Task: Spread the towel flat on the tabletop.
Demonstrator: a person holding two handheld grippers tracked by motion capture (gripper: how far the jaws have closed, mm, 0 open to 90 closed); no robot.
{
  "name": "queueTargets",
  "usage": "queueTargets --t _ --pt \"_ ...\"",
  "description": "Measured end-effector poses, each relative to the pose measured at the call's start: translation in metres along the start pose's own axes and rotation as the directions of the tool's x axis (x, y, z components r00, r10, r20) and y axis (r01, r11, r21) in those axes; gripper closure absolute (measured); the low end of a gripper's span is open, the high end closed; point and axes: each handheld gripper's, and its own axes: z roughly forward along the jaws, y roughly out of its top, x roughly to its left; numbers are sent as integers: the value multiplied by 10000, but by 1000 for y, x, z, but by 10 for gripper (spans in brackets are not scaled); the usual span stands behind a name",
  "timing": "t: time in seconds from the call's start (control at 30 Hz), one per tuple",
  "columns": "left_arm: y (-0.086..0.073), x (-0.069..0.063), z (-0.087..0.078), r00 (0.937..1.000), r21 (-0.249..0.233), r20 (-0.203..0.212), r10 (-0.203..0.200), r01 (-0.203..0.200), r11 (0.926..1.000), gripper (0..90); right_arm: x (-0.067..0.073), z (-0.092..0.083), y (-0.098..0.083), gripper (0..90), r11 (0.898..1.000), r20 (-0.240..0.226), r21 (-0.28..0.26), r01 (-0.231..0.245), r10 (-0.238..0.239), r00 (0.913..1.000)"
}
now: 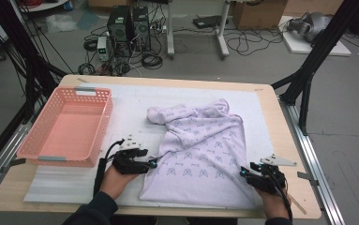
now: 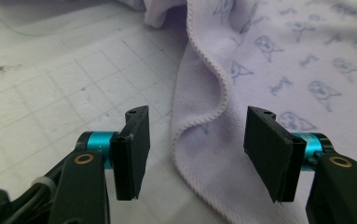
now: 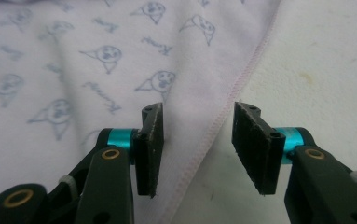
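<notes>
At the far left of the table (image 1: 261, 101), a pink basket (image 1: 67, 126) sits on the white grid mat (image 1: 125, 101), its near rim close to the table's left front edge. A strip of bare mat separates the basket from the left gripper (image 1: 153, 164), which lies low beside the lavender printed towel (image 1: 205, 140). In the left gripper view, its jaws stand wide apart with the towel's wavy stitched hem (image 2: 199, 135) between them; neither pad presses on the cloth. The towel lies mostly flat at centre, bunched at its far end. At the towel's near right corner sits the right gripper (image 1: 243, 172), jaws likewise parted, straddling the straight hem (image 3: 213, 135) without contact. Bare mat extends right of that hem toward the table's right edge.
</notes>
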Motion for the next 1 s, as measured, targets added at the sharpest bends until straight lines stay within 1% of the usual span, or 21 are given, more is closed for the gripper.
queueTargets --t 0.03,0.07,0.1,0.13,0.17,0.2,0.23,0.27,0.3,0.4,0.47,0.53,0.63,0.67,0.77,0.8,0.83,0.87,0.9,0.93,1.0 --pt "-1 -3 3 9998 132 -97 192 -191 9997 421 0 4 1 535 9998 24 170 67 -68 10000" --pt "-2 -8 4 9959 169 -443 794 -788 9968 426 1 5 0 559 9999 119 109 112 -113 9999" --pt "-3 -10 4 9918 152 -624 1116 -1108 9937 496 1 4 0 600 9998 111 169 50 -52 9999" --pt "-3 -10 2 9930 167 -506 1072 -1065 9942 557 1 3 0 663 9998 46 162 82 -83 10000" --pt "-2 -8 -1 9941 271 -424 994 -983 9948 672 0 2 -1 740 9998 -116 177 6 -4 9999" --pt "-3 -7 -3 9958 376 -254 880 -871 9955 842 -1 1 -2 815 9998 -350 178 -72 78 9994" --pt "-4 -8 -5 9960 442 -139 878 -871 9952 858 -1 0 -2 853 9997 -602 220 -79 92 9981" --pt "-4 -8 -8 9958 537 15 914 -913 9944 865 -1 0 -3 859 9997 -681 250 -22 39 9977" --pt "-6 -8 -11 9964 608 168 837 -846 9946 869 0 -2 -3 864 9995 -759 315 3 21 9971" --pt "-14 -9 -23 9971 434 439 617 -637 9970 870 1 -8 -6 867 9986 -1034 504 153 -100 9946" --pt "-19 -9 -33 9970 357 511 581 -599 9976 870 3 -14 -11 867 9980 -1177 588 238 -168 9929" --pt "-23 -9 -45 9966 239 684 456 -473 9986 870 4 -20 -14 867 9971 -1342 689 314 -219 9907" --pt "-28 -13 -60 9939 150 1001 465 -482 9987 870 8 -31 -21 868 9960 -1655 750 495 -365 9855" --pt "-29 -14 -64 9927 195 1062 568 -592 9981 870 9 -34 -22 868 9952 -1763 775 603 -459 9833" --pt "-33 -19 -74 9897 206 1257 687 -718 9972 870 14 -45 -24 868 9947 -2013 732 715 -555 9780" --pt "-34 -20 -77 9906 35 1178 701 -710 9975 870 15 -49 -24 868 9956 -2133 653 671 -518 9756" --pt "-34 -19 -78 9908 -34 1171 683 -684 9977 869 15 -53 -23 867 9969 -2177 487 625 -505 9747" --pt "-32 -17 -77 9925 -155 1041 640 -628 9979 869 15 -54 -22 867 9972 -2158 426 623 -517 9751" --pt "-31 -15 -75 9939 -237 904 638 -619 9978 869 13 -53 -20 867 9976 -2041 381 585 -496 9777" --pt "-28 -12 -70 9953 -267 813 532 -511 9983 868 12 -50 -18 867 9977 -1957 306 606 -535 9792" --pt "-22 -5 -58 9985 -417 419 352 -335 9986 868 8 -38 -11 866 9984 -1591 241 516 -471 9861"
